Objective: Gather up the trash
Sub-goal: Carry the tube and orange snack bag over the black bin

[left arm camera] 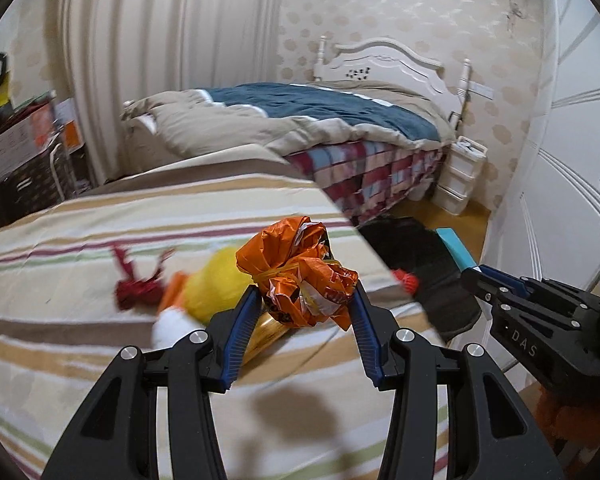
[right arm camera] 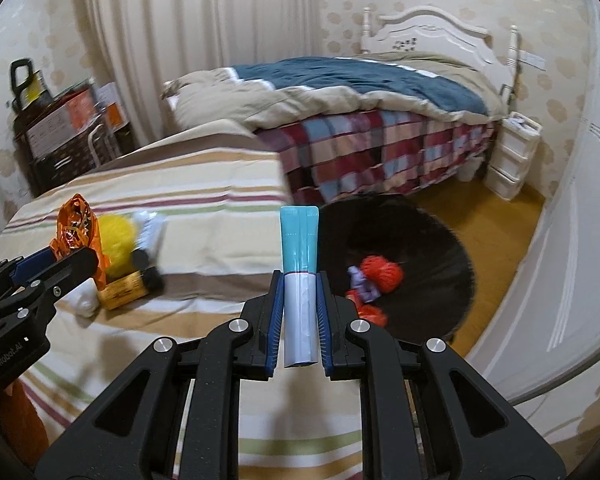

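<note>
Left tool [left arm camera: 304, 304] is clamped on a crumpled orange wrapper [left arm camera: 300, 276], bunched right between its blue pads above the striped bed [left arm camera: 100, 240]. Right tool [right arm camera: 298, 304] is squeezed tight on a white-and-teal tube [right arm camera: 299, 264], standing up out of its jaws. Beyond, a yellow plush toy [left arm camera: 216, 284] lies on the bed; further off, a black round basket [right arm camera: 420, 248] on the floor holds red yarn [right arm camera: 382, 274].

I'm in a home bedroom: a quilted bed [left arm camera: 320, 120] with white headboard [left arm camera: 392, 64], pleated curtains [left arm camera: 160, 32], patterned wallpaper [left arm camera: 400, 8].
</note>
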